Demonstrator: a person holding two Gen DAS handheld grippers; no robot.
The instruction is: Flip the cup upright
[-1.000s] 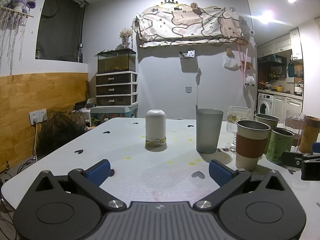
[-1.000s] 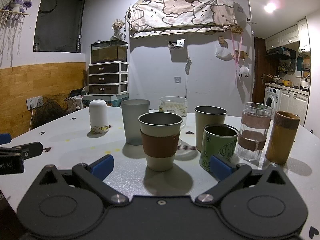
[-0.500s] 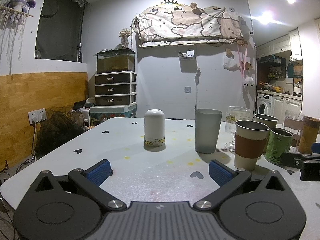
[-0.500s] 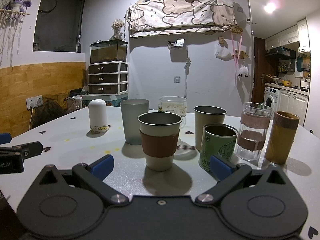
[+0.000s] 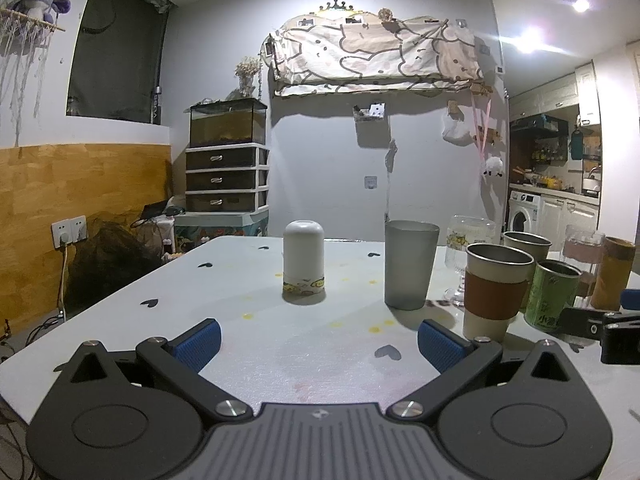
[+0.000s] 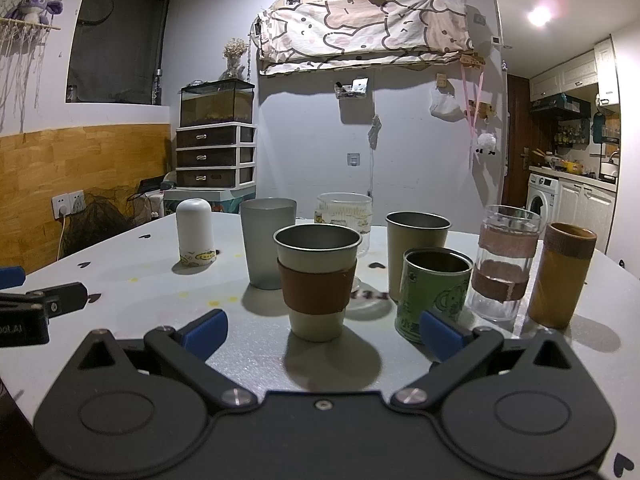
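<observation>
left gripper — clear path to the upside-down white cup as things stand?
Probably yes. The left gripper is open and faces the white cup across bare table; the grey tumbler stands apart to its right.

On the tabletop (image 5: 120, 304) an upside-down cup (image 5: 303, 262) stands alone, left of a tumbler (image 5: 409, 264). Right of the tumbler crowd the other vessels — a sleeved cup (image 6: 316, 282) in front, a tin (image 6: 434, 292) just right of it, a metal cup (image 6: 416, 240) behind the tin. Farthest right stand a glass (image 6: 506, 260) and a wooden cup (image 6: 562, 276). A stemmed glass (image 6: 344, 212) sits behind the sleeved cup.
</observation>
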